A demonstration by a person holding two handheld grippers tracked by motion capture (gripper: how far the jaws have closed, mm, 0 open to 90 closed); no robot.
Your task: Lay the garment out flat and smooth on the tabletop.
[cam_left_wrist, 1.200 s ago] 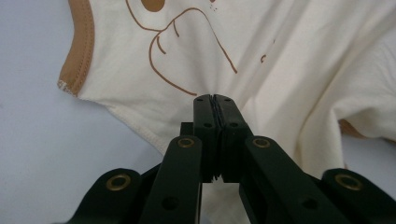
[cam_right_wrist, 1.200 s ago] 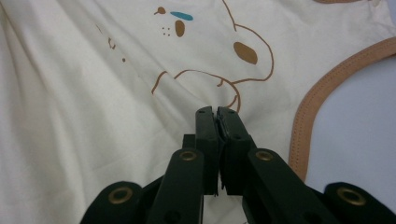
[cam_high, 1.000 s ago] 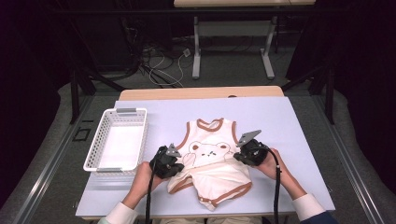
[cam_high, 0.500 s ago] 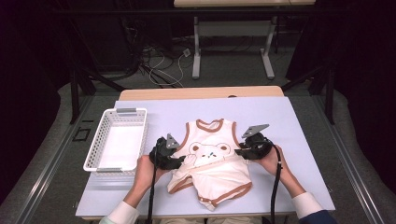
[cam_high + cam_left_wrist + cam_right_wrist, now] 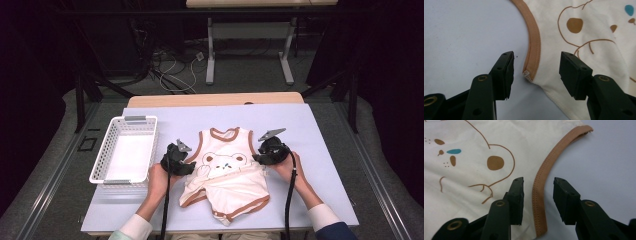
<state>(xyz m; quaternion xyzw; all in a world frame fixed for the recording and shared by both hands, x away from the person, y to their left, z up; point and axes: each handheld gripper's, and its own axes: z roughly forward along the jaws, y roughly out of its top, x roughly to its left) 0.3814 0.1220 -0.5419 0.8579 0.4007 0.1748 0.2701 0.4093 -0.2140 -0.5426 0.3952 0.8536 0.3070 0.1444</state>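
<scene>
A cream baby bodysuit with brown trim and a bear print lies flat on the table, its lower half rumpled. My left gripper rests at its left armhole. In the left gripper view the jaws stand open on either side of the lower end of the brown armhole trim, with nothing clamped. My right gripper is at the right armhole. Its open jaws straddle the brown trim, one fingertip over the cream cloth, the other over the bare table.
A white mesh basket stands on the left of the pale blue table top. The person's hands and sleeves come in from the near edge. Behind the table there is dark floor with cables and another table's legs.
Both grippers have slid a little away from the person along the garment's sides, up to the armholes. The bodysuit itself lies much as before.
</scene>
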